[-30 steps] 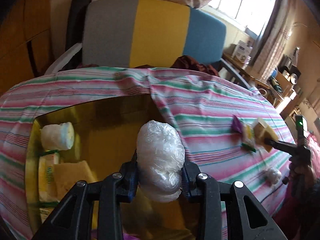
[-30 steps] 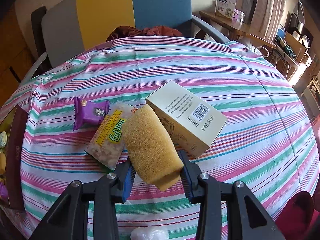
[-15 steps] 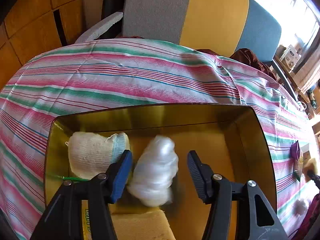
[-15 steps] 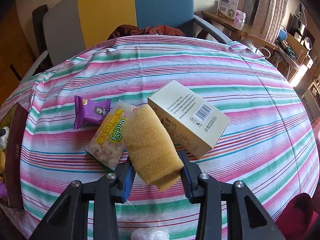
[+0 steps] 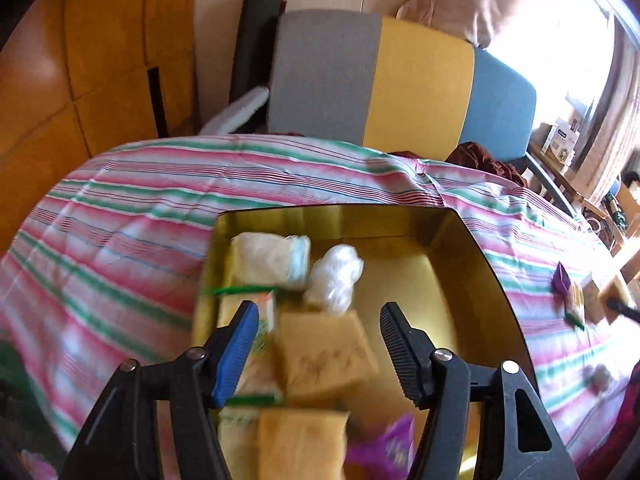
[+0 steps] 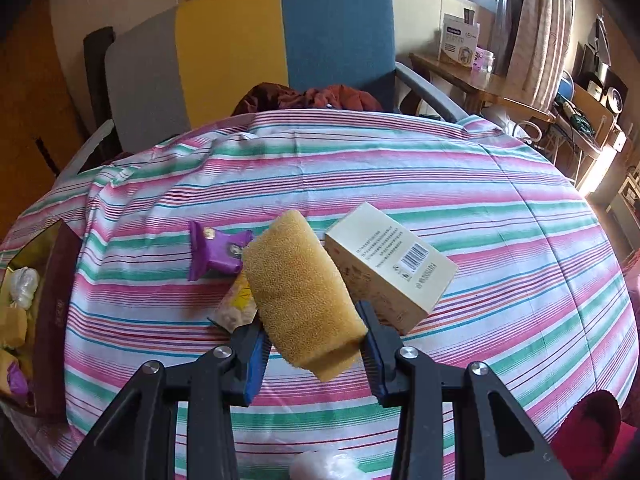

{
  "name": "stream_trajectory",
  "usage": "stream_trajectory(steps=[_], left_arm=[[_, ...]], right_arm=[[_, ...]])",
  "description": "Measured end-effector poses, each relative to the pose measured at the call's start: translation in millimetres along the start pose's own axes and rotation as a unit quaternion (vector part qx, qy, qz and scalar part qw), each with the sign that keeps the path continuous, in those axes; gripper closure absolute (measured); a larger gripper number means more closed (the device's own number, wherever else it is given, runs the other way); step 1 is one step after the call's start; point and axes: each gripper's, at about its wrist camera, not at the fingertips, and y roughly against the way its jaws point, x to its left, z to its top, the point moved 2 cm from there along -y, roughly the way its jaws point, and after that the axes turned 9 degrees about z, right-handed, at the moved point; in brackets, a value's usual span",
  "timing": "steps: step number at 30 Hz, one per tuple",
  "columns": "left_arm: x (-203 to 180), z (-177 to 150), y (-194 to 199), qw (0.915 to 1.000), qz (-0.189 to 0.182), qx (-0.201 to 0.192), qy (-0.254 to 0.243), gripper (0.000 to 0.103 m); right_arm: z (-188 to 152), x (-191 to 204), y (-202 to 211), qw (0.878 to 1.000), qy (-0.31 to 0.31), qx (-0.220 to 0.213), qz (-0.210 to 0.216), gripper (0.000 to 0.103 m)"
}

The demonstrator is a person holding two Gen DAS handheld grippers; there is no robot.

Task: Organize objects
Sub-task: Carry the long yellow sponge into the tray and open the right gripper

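Through my left wrist camera, my left gripper [image 5: 316, 334] hangs over the gold box [image 5: 472, 248] with its jaws spread wide and nothing between them. Just ahead of the fingertips the plastic bag [image 5: 336, 278] lies inside the box, touching a white roll [image 5: 272, 258] to its left and a sponge [image 5: 324, 354] that sits right under my jaws. More packets crowd the near end of the box, too blurred to name. The box rests on the striped cloth [image 5: 120, 248]. Through my right wrist camera, my right gripper [image 6: 312, 344] is clamped on a yellow sponge [image 6: 300, 288], raised off the cloth [image 6: 500, 240] and tilted up to the left. Behind it to the right stands a carton [image 6: 392, 264], tilted; to the left lies a purple packet [image 6: 218, 252], and a snack bag [image 6: 238, 306] peeks out beneath my sponge. The box shows at my far left
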Motion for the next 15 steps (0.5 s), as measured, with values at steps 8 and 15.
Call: stream_trajectory(steps=[8,15], left_arm=[[35.0,-31.1,30.6,0.9992,0.010,-0.022,0.032,0.038],[53.1,-45.8,37.3,0.9982,0.016,-0.026,0.052,0.038]], right_arm=[[9.4,151.7,28.0,0.987,0.118,-0.003,0.111,0.063],[-22.0,299.0,0.3,0.955,0.236,0.063,0.171,0.062]])
